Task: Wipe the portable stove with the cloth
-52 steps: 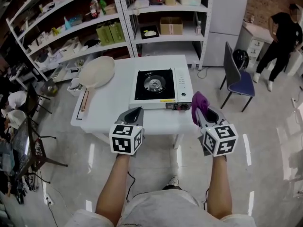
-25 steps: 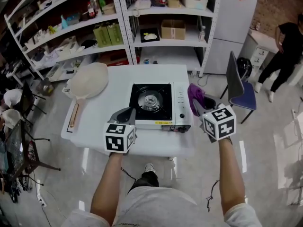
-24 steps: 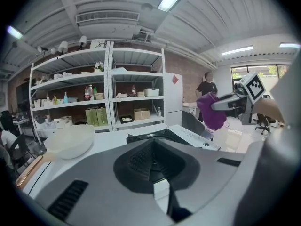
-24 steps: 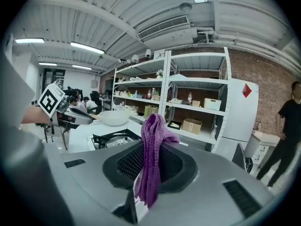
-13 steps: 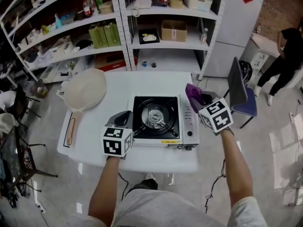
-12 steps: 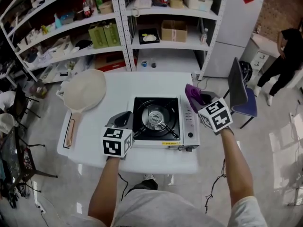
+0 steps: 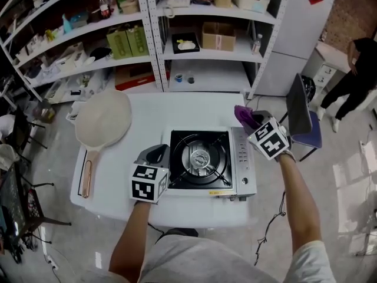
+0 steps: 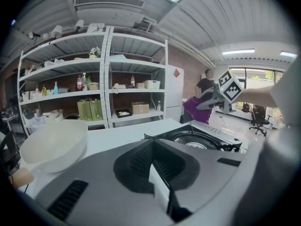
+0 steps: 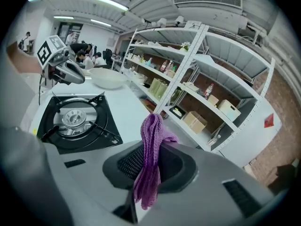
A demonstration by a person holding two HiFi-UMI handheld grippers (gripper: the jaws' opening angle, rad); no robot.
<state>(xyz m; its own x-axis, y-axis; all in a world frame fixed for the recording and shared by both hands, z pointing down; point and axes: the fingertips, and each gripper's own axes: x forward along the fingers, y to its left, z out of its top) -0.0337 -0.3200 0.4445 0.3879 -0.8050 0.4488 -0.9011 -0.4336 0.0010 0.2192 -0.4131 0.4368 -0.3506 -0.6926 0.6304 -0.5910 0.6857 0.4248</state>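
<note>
The portable stove (image 7: pixel 200 161) is white with a black burner top and stands on the right half of the white table (image 7: pixel 147 108). My right gripper (image 7: pixel 252 122) hovers at the stove's far right corner, shut on a purple cloth (image 7: pixel 243 116). In the right gripper view the cloth (image 9: pixel 151 159) hangs limp from the shut jaws, with the stove (image 9: pixel 75 121) below to the left. My left gripper (image 7: pixel 154 156) sits at the stove's left edge, shut on nothing. The left gripper view shows the stove (image 8: pixel 197 140) just past the left gripper (image 8: pixel 157 173).
A cream pan (image 7: pixel 103 119) with a wooden handle (image 7: pixel 86 178) lies on the table's left side. Loaded metal shelves (image 7: pixel 177 40) stand behind the table. A blue chair (image 7: pixel 303 119) and a person (image 7: pixel 359 81) are at the right.
The view has closed in on the table. Both grippers have moved forward over it: the right one carried the cloth to the stove's far right corner, the left reached the stove's left edge.
</note>
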